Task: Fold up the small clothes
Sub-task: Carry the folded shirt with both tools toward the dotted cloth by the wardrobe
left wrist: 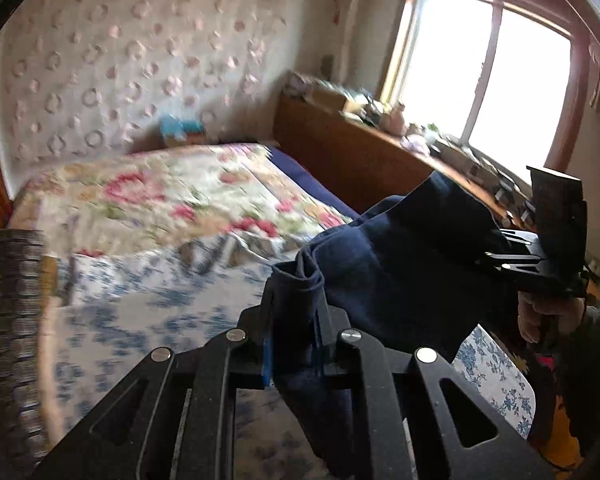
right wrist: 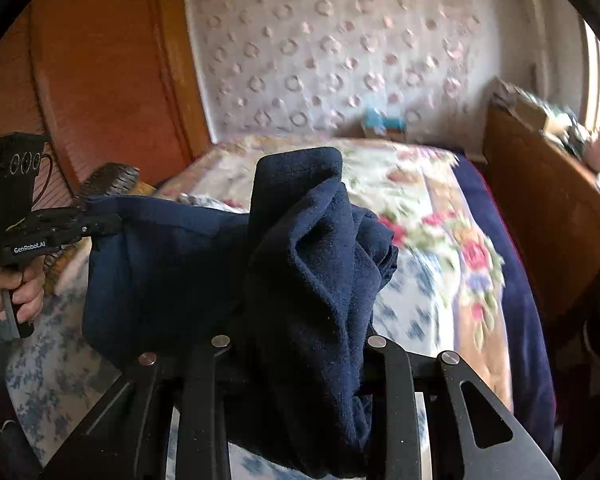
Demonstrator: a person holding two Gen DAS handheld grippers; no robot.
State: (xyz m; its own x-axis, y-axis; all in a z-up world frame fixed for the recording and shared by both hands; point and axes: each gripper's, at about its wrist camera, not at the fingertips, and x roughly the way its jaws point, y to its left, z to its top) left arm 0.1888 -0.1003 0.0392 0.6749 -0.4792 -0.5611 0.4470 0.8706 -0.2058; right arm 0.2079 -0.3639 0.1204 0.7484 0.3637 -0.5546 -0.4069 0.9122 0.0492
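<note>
A navy garment [right wrist: 172,264] hangs stretched in the air above the bed [left wrist: 148,200]. The left tool [left wrist: 296,320] is clamped on one bunched edge, and the right tool [right wrist: 300,320] is clamped on the other. Behind the bed stands a padded headboard [left wrist: 120,60].

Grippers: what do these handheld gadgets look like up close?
Both grippers, left and right, are matte black linkages with silver pivot pins and slotted cut-outs. A boxy black top sits above a pistol handle. White "GenRobot.AI" lettering marks the left; blue pads line its fingers.
</note>
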